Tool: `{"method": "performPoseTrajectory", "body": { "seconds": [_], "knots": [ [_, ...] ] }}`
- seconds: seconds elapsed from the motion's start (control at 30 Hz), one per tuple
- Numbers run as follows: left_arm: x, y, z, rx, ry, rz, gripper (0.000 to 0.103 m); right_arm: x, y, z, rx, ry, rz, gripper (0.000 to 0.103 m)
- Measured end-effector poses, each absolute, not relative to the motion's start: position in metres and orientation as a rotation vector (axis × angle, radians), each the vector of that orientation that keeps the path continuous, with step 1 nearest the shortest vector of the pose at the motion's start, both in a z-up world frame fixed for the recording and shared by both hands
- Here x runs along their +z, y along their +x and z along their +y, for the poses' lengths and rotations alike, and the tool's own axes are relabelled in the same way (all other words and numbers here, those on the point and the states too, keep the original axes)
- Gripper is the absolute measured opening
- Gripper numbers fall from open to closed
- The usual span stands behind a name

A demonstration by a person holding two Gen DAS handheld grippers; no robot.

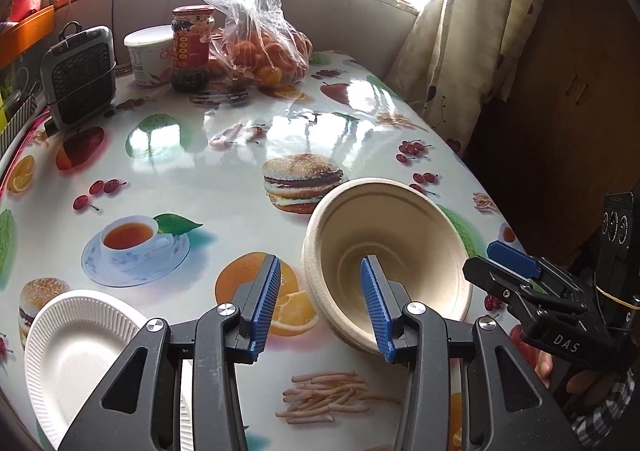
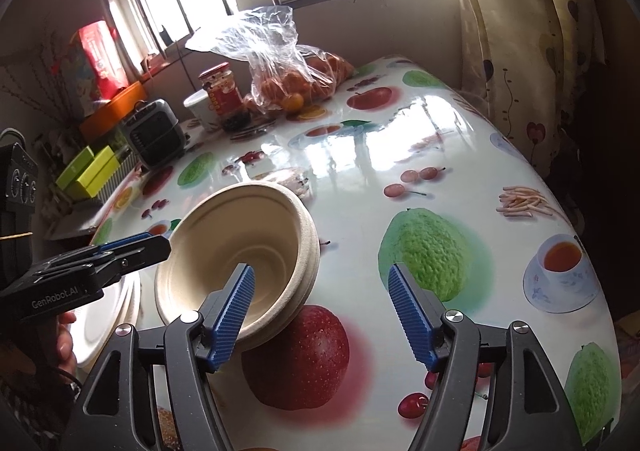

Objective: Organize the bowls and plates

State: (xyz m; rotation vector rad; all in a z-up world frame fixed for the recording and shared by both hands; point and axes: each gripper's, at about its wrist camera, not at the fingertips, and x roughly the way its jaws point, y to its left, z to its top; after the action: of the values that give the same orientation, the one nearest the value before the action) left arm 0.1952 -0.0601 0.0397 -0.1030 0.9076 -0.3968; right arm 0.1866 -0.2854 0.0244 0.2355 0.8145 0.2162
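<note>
Sorting: barely begun, I judge.
Bowls (image 1: pixel 384 263): tilted stack between my tongs.
Left gripper (image 1: pixel 324 305): spread, holding nothing.
Right gripper (image 2: pixel 320 317): spread, holding nothing.
Plates (image 1: pixel 76 347): left of bowls, ungathered.

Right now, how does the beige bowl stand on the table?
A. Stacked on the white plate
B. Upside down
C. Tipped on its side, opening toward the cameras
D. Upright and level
C: the bowl rests tilted on its edge on the table, its inside facing both cameras, apart from the plate.
</note>
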Motion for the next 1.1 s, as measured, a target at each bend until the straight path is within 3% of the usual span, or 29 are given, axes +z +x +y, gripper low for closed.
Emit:
{"method": "performPoseTrajectory", "body": {
  "seconds": [0.4,0.47,0.57,0.63,0.77,1.1],
  "knots": [
    [0.024,0.203,-0.062,-0.396,-0.151,0.983,0.043,0.014,0.199,-0.276,0.259,0.238,0.854,0.069],
    [0.023,0.204,-0.062,-0.391,-0.152,0.985,0.043,0.012,0.200,-0.275,0.270,0.246,0.864,0.066],
    [0.022,0.205,-0.064,-0.390,-0.147,0.993,0.030,0.008,0.203,-0.273,0.280,0.262,0.878,0.049],
    [0.022,0.206,-0.065,-0.391,-0.141,1.000,0.024,0.007,0.204,-0.273,0.286,0.270,0.882,0.044],
    [0.021,0.208,-0.066,-0.392,-0.139,1.006,0.018,0.006,0.204,-0.272,0.297,0.278,0.880,0.032],
    [0.021,0.210,-0.067,-0.383,-0.131,1.009,0.016,0.007,0.204,-0.273,0.290,0.279,0.881,0.028]
  ]
}}
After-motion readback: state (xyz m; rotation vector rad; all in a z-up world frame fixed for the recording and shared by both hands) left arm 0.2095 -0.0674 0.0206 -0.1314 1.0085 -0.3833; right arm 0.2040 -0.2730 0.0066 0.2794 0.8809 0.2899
